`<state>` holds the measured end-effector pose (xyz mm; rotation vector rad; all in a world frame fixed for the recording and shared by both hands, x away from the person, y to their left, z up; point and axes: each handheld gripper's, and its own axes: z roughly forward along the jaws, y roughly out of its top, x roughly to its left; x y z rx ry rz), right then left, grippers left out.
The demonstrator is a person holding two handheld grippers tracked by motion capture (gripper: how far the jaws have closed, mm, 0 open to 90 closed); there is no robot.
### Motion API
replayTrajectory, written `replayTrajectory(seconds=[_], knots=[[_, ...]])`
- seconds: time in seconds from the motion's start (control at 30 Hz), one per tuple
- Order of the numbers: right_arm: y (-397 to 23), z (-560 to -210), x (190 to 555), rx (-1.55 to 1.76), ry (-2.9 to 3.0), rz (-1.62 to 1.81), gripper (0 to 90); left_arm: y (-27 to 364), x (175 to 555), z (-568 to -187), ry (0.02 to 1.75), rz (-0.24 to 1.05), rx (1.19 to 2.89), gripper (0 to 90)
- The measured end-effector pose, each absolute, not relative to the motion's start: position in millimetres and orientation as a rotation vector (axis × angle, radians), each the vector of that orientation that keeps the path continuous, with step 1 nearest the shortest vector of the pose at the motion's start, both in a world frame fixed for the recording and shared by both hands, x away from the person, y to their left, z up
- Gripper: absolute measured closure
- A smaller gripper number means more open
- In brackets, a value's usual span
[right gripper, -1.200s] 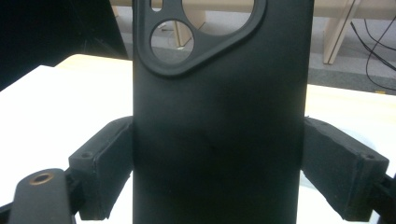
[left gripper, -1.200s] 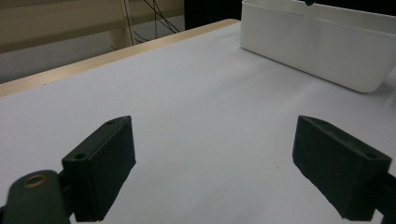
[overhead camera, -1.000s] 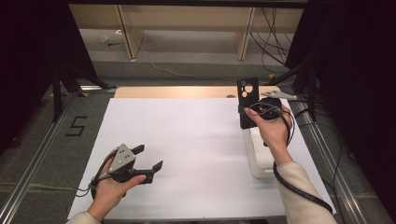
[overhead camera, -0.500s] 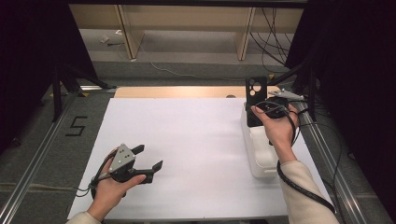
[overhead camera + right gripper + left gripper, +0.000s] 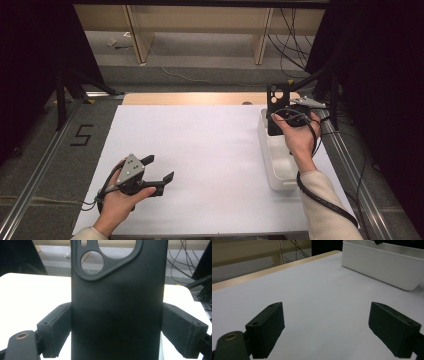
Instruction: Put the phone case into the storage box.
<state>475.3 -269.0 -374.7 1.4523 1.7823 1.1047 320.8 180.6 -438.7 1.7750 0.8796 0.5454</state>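
A black phone case [image 5: 276,102] with a camera cut-out stands upright in the air over the far end of the white tray [image 5: 266,148]. My right gripper [image 5: 278,124] is shut on the phone case's lower half, a pad pressing on each side edge. In the right gripper view the phone case [image 5: 116,302] rises between the two pads [image 5: 56,330], cut-out at the top. My left gripper [image 5: 161,168] rests low over the white sheet at the near left, open with nothing between its fingers. In the left gripper view the gripper [image 5: 327,325] points across the sheet toward the tray [image 5: 382,267].
A white sheet [image 5: 200,150] covers the table, with a wooden edge [image 5: 190,98] at the far side. Metal rails [image 5: 35,170] run along both sides, and a "5" mark [image 5: 82,135] lies at the left. Cables [image 5: 320,200] trail from the right hand.
My right gripper has shifted the phone case slightly to the right over the tray's far end. The left gripper has stayed put.
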Motion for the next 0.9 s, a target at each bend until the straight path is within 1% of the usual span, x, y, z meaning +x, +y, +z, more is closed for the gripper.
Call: replayTrajectory(seconds=[0.43, 0.9], knots=[[-268, -382, 486, 1.462, 1.784, 1.057, 15.3, 181, 321, -439, 0.879, 0.546, 1.775, 12.8], [-275, -382, 495, 1.482, 1.784, 1.021, 15.3, 181, 321, -438, 0.882, 0.548, 1.774, 12.8]])
